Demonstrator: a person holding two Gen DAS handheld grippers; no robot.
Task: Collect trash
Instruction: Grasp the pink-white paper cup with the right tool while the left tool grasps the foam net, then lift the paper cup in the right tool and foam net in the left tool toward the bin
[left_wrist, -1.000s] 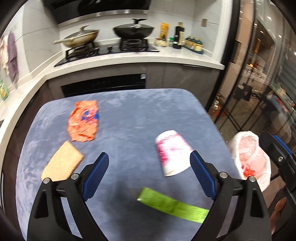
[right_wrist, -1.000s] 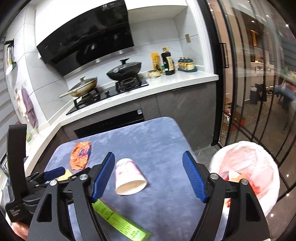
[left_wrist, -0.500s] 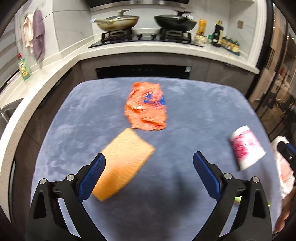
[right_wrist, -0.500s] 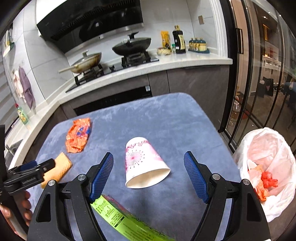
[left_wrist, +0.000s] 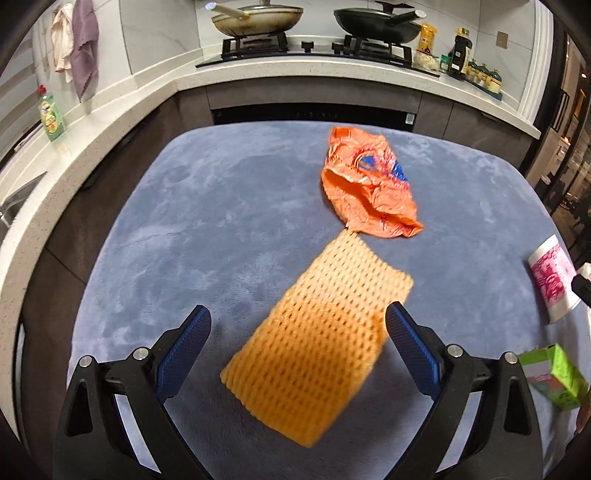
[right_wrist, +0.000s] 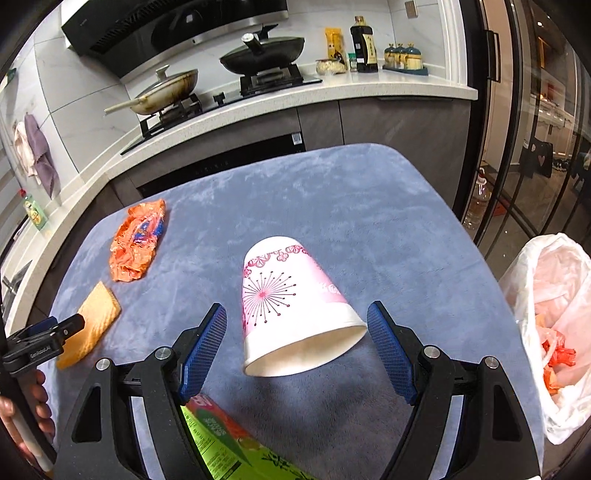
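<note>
Now left gripper (left_wrist: 297, 334) is spread wide over the orange foam mesh sleeve (left_wrist: 317, 338) lying flat on the blue plush tabletop (left_wrist: 207, 206). Right gripper (right_wrist: 297, 338), also wide, brackets the tipped pink-and-white paper cup (right_wrist: 291, 306); white trash bag (right_wrist: 554, 325) hangs beside the table's right edge.

Table (right_wrist: 369, 206): blue-grey plush cover, rounded corners | Counter (right_wrist: 388, 83): white, L-shaped, dark grey cabinets below | Hob (left_wrist: 303, 55): two pans, black range hood (right_wrist: 166, 29) above | Walls: pale tile; towels (left_wrist: 75, 48) hang left | Right: dark-framed glass doors (right_wrist: 524, 122), reflections.
</note>
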